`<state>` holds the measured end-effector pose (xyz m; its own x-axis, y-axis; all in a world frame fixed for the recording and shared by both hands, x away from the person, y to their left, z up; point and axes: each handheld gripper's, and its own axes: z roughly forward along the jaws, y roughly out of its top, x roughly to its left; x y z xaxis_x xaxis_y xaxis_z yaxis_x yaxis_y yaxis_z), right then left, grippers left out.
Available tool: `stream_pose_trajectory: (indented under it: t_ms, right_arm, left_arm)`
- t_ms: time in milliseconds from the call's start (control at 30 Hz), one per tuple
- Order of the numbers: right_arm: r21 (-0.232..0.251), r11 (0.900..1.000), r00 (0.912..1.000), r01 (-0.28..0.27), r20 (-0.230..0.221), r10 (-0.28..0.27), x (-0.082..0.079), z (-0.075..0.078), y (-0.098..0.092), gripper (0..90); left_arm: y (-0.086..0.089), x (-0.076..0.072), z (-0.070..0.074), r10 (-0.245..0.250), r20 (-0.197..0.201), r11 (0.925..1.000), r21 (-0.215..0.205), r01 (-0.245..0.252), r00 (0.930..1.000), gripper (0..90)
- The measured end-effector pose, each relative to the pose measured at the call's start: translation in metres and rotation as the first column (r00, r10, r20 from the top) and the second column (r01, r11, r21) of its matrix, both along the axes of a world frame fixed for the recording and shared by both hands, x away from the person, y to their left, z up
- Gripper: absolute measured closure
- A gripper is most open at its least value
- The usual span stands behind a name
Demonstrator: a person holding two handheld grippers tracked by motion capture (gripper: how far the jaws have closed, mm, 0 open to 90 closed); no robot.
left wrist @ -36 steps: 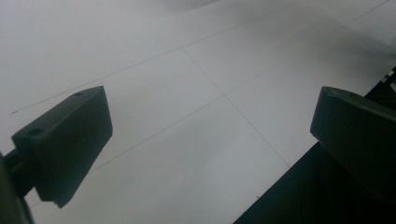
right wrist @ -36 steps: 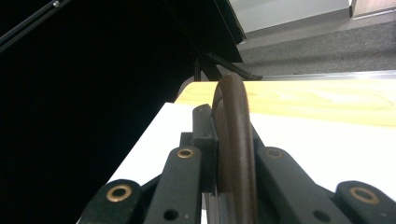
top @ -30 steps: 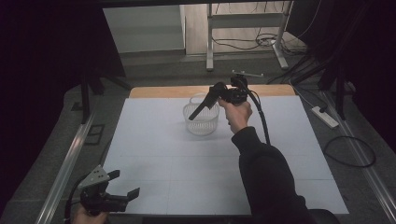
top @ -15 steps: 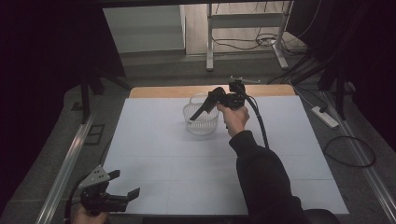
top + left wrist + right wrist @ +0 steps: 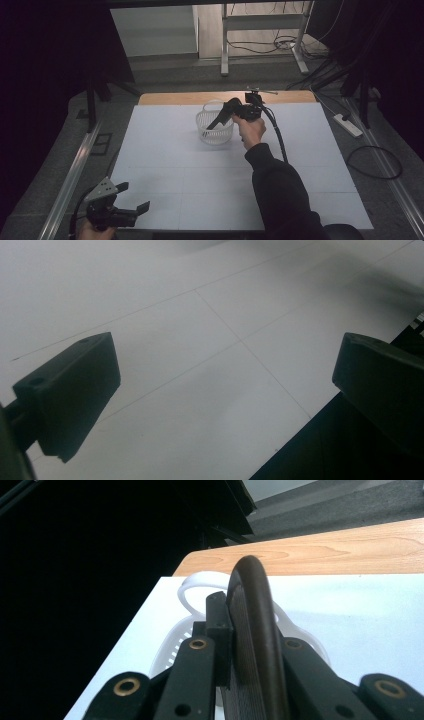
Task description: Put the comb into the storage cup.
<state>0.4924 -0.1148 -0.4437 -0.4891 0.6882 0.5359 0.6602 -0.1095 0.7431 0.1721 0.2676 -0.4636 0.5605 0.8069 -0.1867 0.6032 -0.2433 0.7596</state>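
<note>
Right claw [image 5: 216, 123], clamped on a dark curved object [image 5: 255, 630], tilts over the white basket [image 5: 216, 131] near the tabletop's [image 5: 310, 165] far edge, apparently to drop it in, while left claw [image 5: 134, 199] idles open well short of the basket.

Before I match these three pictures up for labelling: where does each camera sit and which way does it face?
High view: fixed above the person's side, looking forward and down on the white table; shows both hands, the right sleeve.
Left gripper view: rides the left gripper, looks down between its open jaws at bare table near the front edge.
Right gripper view: rides the right gripper, clamped on a dark flat disc, facing the white basket.
High and right gripper views share the basket.
</note>
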Motion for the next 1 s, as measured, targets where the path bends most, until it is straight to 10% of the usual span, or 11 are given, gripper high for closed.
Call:
stream_pose_trajectory:
  t_ms: [467,1000]
  right_arm:
    - [-0.165,0.986,0.9991,0.028,0.036,-0.023,0.002,-0.005,-0.004,71.3]
    - [-0.225,0.974,0.9990,0.039,0.030,-0.033,0.003,-0.011,-0.005,58.5]
  left_arm:
    - [0.000,0.000,0.000,0.001,-0.002,1.0000,0.001,-0.001,1.0000,0.0]
    - [0.000,0.000,0.000,0.001,-0.002,1.0000,0.001,-0.001,1.0000,0.0]
